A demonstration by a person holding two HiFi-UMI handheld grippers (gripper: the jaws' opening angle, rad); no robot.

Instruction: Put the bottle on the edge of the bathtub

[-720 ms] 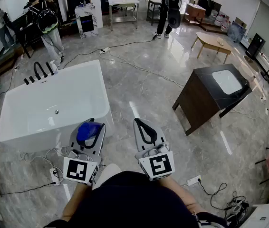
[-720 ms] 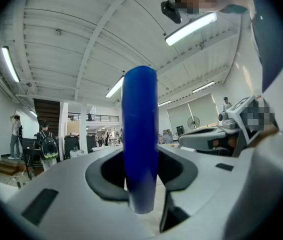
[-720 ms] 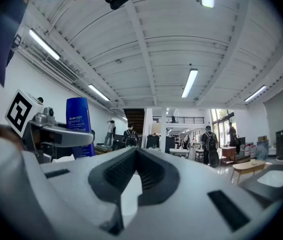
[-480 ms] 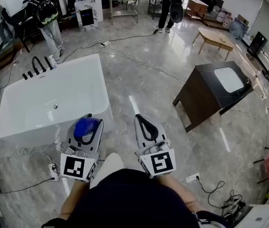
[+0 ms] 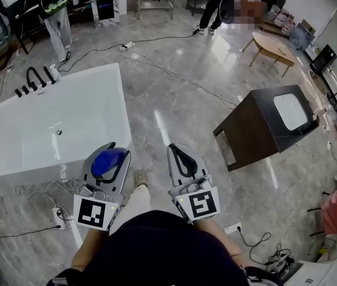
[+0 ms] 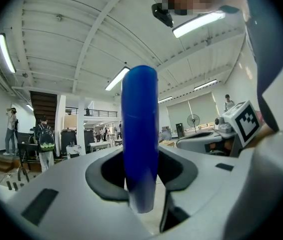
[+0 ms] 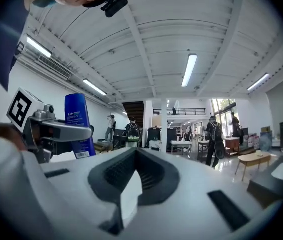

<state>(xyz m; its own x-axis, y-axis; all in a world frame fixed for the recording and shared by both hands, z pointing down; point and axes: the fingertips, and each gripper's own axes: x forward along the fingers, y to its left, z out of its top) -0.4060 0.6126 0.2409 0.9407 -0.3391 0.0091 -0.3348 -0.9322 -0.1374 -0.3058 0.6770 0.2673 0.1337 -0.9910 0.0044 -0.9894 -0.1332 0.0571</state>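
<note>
A blue bottle (image 5: 109, 161) stands between the jaws of my left gripper (image 5: 114, 151), which is shut on it. In the left gripper view the bottle (image 6: 139, 134) rises upright out of the jaws, with the pads against its sides. The right gripper view shows the bottle (image 7: 79, 126) and the left gripper (image 7: 56, 131) off to its left. My right gripper (image 5: 175, 151) is held beside the left one, shut and holding nothing, its tips meeting (image 7: 136, 154). The white bathtub (image 5: 122, 109) lies on the floor ahead and to the left, its near right corner just beyond the left gripper.
Black taps (image 5: 34, 79) stand at the tub's far left corner. A dark cabinet with a white basin top (image 5: 270, 124) is to the right. Cables (image 5: 168, 79) cross the grey floor, and a power strip (image 5: 58, 214) lies near my left. People (image 5: 216, 5) stand far back.
The whole scene has shifted as the person walks forward: the tub and cabinet sit nearer, and a shoe now shows between the grippers. Both grippers keep their pose, with the bottle still held.
</note>
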